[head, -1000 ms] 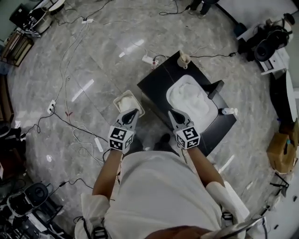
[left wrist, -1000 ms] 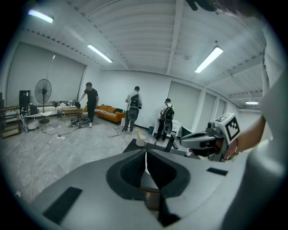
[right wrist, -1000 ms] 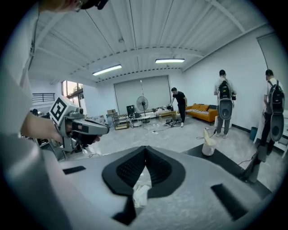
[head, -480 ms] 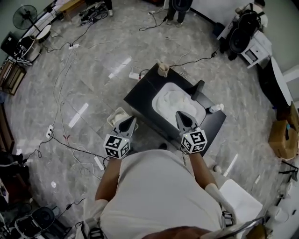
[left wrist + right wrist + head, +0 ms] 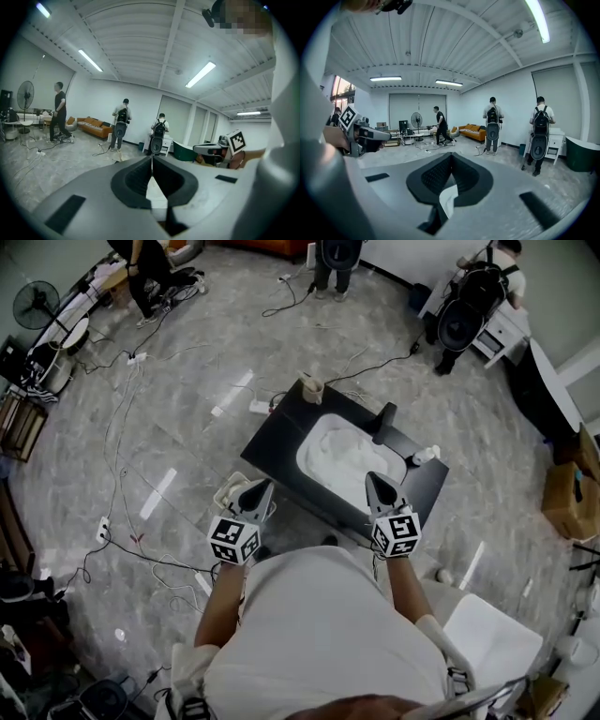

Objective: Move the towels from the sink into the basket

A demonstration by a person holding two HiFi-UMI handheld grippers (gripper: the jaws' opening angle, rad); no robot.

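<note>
I hold both tools level in front of me, so each gripper view looks out across the room rather than down. My left gripper (image 5: 259, 491) has its fingers (image 5: 140, 176) pressed together with nothing between them, and my right gripper (image 5: 375, 486) likewise has its fingers (image 5: 436, 176) closed tight on nothing. In the head view the white crumpled cloth towels (image 5: 349, 457) lie heaped in the white rounded-rectangle sink (image 5: 307, 452) at my 12 o'clock. The sink is set into a black square bench (image 5: 274, 439). My right gripper hovers above the near edge of that bench, at about 5 o'clock from the towels and not touching them. The pale rectangular basket (image 5: 228, 489) sits on the grey marbled floor (image 5: 178, 409) at my 10 o'clock, just beside the bench's near-left corner. My left gripper hangs over it and covers part of it, so I cannot tell what lies inside. A black faucet (image 5: 383, 420) stands at the sink's 2 o'clock edge, a small white bottle (image 5: 424, 455) lies on the bench at the sink's 3 o'clock, and a beige cup (image 5: 311, 387) stands on the far corner at 11 o'clock. White cables (image 5: 127, 399) trail over the floor at my 10 o'clock.
</note>
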